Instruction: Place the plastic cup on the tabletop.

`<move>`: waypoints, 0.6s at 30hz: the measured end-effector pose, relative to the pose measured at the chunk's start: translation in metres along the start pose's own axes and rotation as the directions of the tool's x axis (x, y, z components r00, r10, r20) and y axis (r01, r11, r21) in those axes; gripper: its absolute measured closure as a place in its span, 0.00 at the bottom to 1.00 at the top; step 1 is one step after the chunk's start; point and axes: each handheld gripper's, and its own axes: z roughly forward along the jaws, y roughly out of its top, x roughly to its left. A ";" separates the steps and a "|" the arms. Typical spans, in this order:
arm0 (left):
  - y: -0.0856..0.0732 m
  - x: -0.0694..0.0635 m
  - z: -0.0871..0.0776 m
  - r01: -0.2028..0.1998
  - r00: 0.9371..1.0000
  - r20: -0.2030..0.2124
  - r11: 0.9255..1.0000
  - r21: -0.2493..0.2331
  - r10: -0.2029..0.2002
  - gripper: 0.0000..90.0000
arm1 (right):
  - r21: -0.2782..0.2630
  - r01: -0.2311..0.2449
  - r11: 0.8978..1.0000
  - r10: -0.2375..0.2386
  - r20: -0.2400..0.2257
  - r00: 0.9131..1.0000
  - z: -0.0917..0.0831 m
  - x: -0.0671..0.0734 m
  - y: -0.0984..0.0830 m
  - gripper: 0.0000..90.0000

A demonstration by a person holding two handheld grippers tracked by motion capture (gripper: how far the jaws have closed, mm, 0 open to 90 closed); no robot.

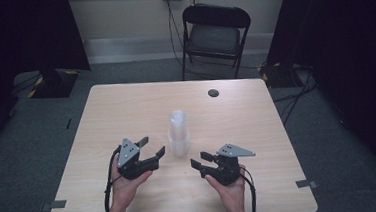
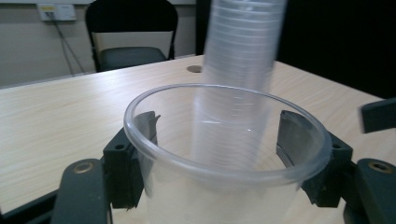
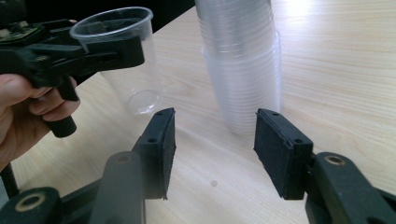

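A tall stack of clear plastic cups [image 1: 178,132] stands upright near the middle of the wooden table [image 1: 126,105]. My left gripper [image 1: 152,145] sits just left of the stack, shut on a single clear cup [image 2: 224,140] held upright by its sides a little below the rim. In the right gripper view that cup [image 3: 122,60] hangs just above the table in the left gripper [image 3: 112,49], apart from the stack [image 3: 243,70]. My right gripper [image 1: 200,159] is low, right of and nearer than the stack. Its jaws [image 3: 212,154] stand open, aimed at the stack's base with nothing between them.
A black folding chair [image 1: 213,31] stands beyond the table's far edge. A dark round cap [image 1: 213,92] sits in the tabletop at the back right. Cables trail from both grippers toward the near edge. Dark curtains flank the room.
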 end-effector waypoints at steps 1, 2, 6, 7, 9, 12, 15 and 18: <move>0.001 0.002 0.001 0.008 1.000 0.002 1.000 -0.003 -0.008 0.33 | -0.003 -0.001 1.000 0.001 0.002 1.000 0.000 -0.001 0.000 0.54; 0.002 0.004 0.001 0.010 1.000 0.009 1.000 -0.010 -0.010 0.33 | -0.003 -0.003 1.000 0.003 0.007 1.000 0.000 -0.001 0.000 0.54; 0.007 0.010 0.005 0.014 1.000 -0.016 1.000 -0.019 -0.014 0.33 | 0.006 -0.001 1.000 0.001 0.019 1.000 0.001 -0.002 -0.003 0.54; 0.007 0.011 0.006 0.019 1.000 -0.022 0.999 -0.026 -0.019 0.33 | 0.010 0.000 1.000 0.000 0.020 1.000 0.001 -0.003 -0.004 0.54; 0.010 0.015 0.010 0.012 0.999 -0.046 1.000 -0.020 -0.013 0.33 | 0.012 -0.005 1.000 0.005 0.021 1.000 0.002 -0.003 -0.006 0.53; 0.012 0.021 0.014 0.011 0.998 -0.069 1.000 -0.017 -0.012 0.32 | 0.013 -0.001 1.000 0.000 0.024 1.000 0.002 -0.004 -0.008 0.52; 0.013 0.026 0.019 0.012 0.997 -0.076 0.999 -0.030 -0.015 0.32 | 0.017 -0.003 1.000 0.003 0.026 1.000 0.001 -0.005 -0.010 0.51; 0.013 0.031 0.023 0.017 0.995 -0.093 1.000 -0.026 -0.020 0.32 | 0.014 -0.009 1.000 0.009 0.030 1.000 0.000 -0.008 -0.011 0.51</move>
